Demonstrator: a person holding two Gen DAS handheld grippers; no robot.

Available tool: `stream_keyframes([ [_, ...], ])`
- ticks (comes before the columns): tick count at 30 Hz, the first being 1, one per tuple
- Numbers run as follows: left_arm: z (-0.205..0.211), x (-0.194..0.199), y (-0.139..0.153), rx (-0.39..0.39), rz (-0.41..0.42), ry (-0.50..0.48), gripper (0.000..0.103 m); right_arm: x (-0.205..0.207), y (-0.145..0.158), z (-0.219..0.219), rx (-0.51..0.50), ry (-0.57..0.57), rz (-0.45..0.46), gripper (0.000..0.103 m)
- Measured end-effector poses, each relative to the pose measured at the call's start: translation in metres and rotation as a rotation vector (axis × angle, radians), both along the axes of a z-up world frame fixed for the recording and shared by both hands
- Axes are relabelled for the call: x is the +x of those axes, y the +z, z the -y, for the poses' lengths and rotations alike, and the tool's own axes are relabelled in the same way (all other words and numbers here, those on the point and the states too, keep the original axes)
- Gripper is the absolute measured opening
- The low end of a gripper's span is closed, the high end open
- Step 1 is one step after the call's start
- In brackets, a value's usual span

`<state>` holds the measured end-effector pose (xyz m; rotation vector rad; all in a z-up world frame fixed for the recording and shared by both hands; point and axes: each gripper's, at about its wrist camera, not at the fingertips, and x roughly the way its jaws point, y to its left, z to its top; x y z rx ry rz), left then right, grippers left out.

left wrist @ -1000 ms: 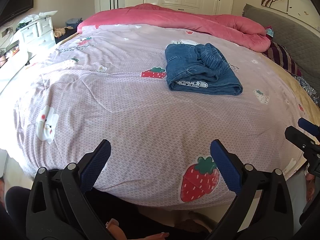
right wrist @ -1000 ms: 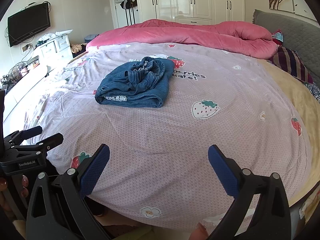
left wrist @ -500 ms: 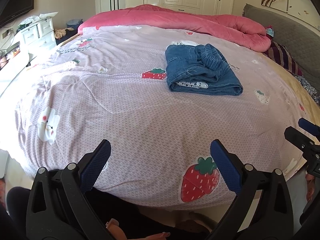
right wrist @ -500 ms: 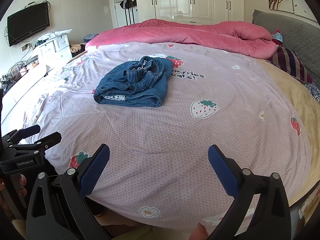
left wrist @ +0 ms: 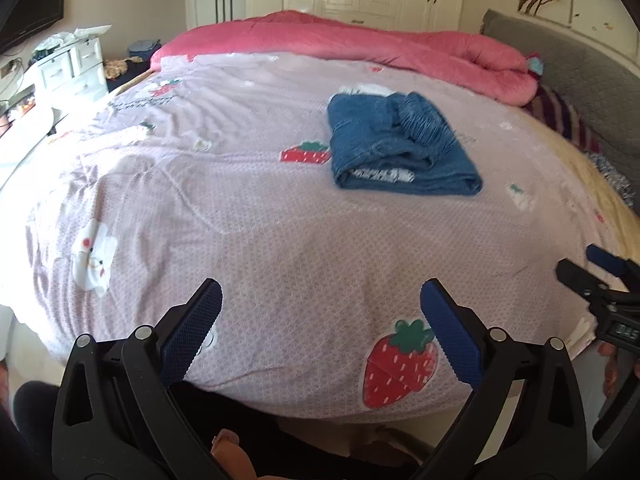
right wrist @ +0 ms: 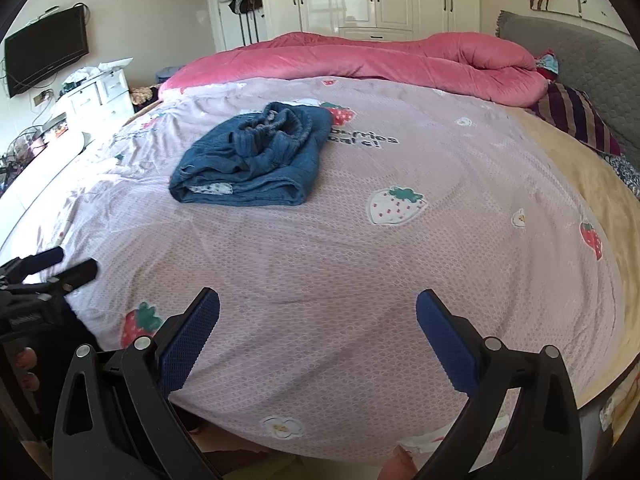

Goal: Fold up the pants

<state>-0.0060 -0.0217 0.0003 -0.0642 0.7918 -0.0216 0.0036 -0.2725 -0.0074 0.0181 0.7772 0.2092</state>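
Observation:
Blue denim pants (left wrist: 396,148) lie folded in a compact bundle on the pink strawberry-print bed cover (left wrist: 260,208), elastic waistband on top. They also show in the right wrist view (right wrist: 256,160), toward the far left of the bed. My left gripper (left wrist: 320,320) is open and empty, held over the bed's near edge, well short of the pants. My right gripper (right wrist: 318,320) is open and empty, also at the near edge. Each gripper shows at the side of the other's view: the right (left wrist: 600,276), the left (right wrist: 48,272).
A rolled pink duvet (right wrist: 380,60) lies across the far side of the bed. A grey headboard (right wrist: 568,44) and a striped pillow (right wrist: 576,120) are at the right. A white dresser (right wrist: 100,96) and a wall TV (right wrist: 44,52) stand at the left.
Both grippers stay open and empty. The views have shifted only slightly; the pants have not moved on the bed.

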Motion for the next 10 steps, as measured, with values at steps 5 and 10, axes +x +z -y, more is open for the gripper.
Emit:
stream_keyframes([
  [5,-0.031,0.026,0.004,-0.014,-0.020,0.065,0.094,0.020,-0.006,0.023,0.013,-0.076,-0.006,0.098],
  [10,-0.101,0.087,-0.006,0.044,-0.085,0.178,0.094,0.072,-0.009,0.071,-0.049,-0.219,-0.005,0.098],
])
